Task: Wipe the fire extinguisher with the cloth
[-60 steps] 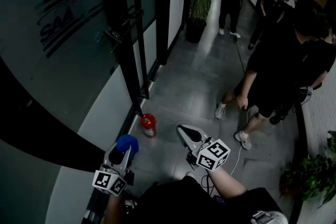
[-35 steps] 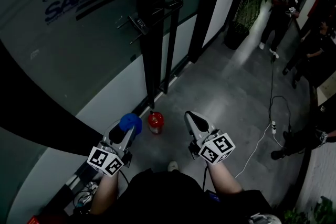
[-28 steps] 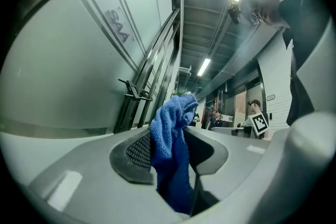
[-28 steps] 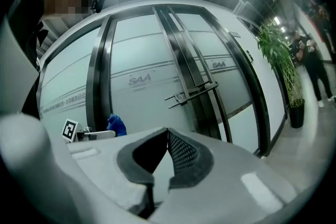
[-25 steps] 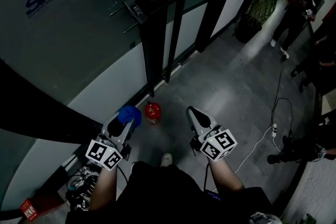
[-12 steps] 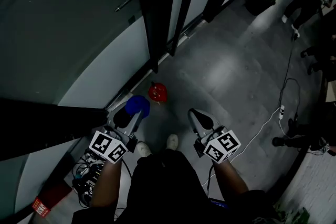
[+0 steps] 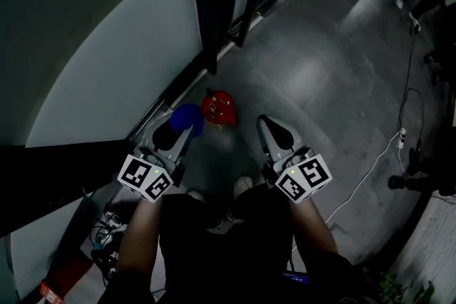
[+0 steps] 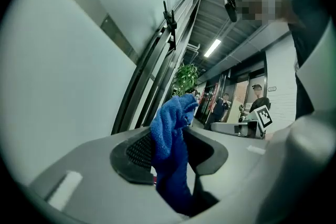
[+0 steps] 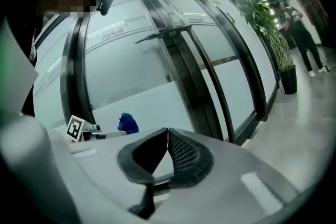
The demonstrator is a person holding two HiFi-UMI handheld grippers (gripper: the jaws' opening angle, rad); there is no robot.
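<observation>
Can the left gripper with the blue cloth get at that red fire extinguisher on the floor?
Probably yes. The left gripper, shut on the blue cloth, hovers near the red fire extinguisher, with nothing between them. It stands low on the grey floor, so the person would likely have to stoop.

dim corridor, grey concrete floor (image 7: 320, 60), frosted glass wall (image 7: 107, 60), black door frames (image 7: 206, 3), potted plant (image 9: 265, 23), ceiling strip lights (image 8: 212, 48)

We see a blue cloth (image 7: 187, 118), a red fire extinguisher (image 7: 219, 108), a grey floor (image 7: 320, 60), and black-and-white square markers on the left gripper (image 7: 175, 133) and right gripper (image 7: 268, 126).
</observation>
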